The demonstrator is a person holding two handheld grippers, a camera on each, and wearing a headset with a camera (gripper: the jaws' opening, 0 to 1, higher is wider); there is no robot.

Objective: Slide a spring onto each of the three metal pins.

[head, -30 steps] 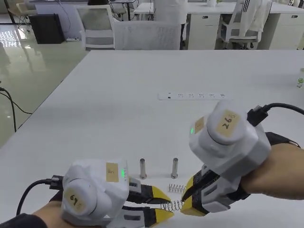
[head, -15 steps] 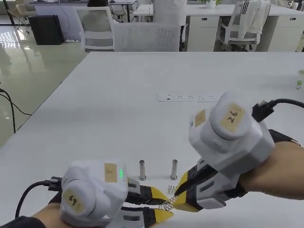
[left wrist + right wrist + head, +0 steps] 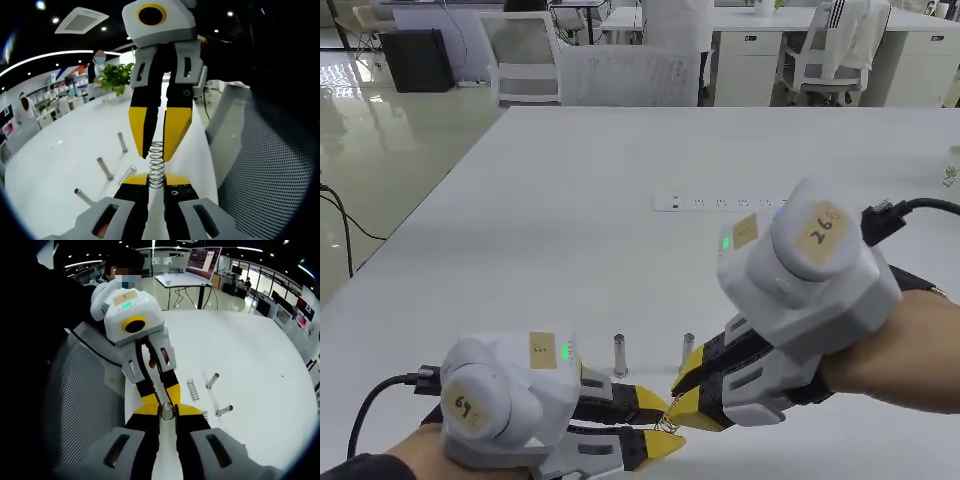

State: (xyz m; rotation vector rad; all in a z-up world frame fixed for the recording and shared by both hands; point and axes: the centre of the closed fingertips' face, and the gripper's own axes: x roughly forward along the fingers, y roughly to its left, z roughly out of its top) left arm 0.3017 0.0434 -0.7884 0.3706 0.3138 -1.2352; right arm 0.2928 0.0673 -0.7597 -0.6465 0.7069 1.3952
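Observation:
A small steel spring (image 3: 667,425) is caught between both grippers just above the white table (image 3: 620,200). My left gripper (image 3: 664,428) is shut on its near end (image 3: 156,167). My right gripper (image 3: 676,400) faces it tip to tip and is shut on the other end (image 3: 167,411). In the left gripper view my own jaws (image 3: 156,181) hold the spring upright, with the right gripper (image 3: 158,147) pinching its top. Three metal pins (image 3: 121,142) (image 3: 105,168) (image 3: 84,196) stand bare on the table. Two of them (image 3: 620,355) (image 3: 688,346) show just behind the fingertips. A loose spring (image 3: 192,389) lies beside the pins.
A white power strip (image 3: 720,203) lies across the table's middle. Mesh chairs (image 3: 620,75) and desks stand beyond the far edge. A black cable (image 3: 910,210) trails from the right gripper, another (image 3: 380,400) from the left.
My right gripper has moved left and closed in on the left gripper's tips. The stretch of spring showing between the two has shrunk to a short bit.

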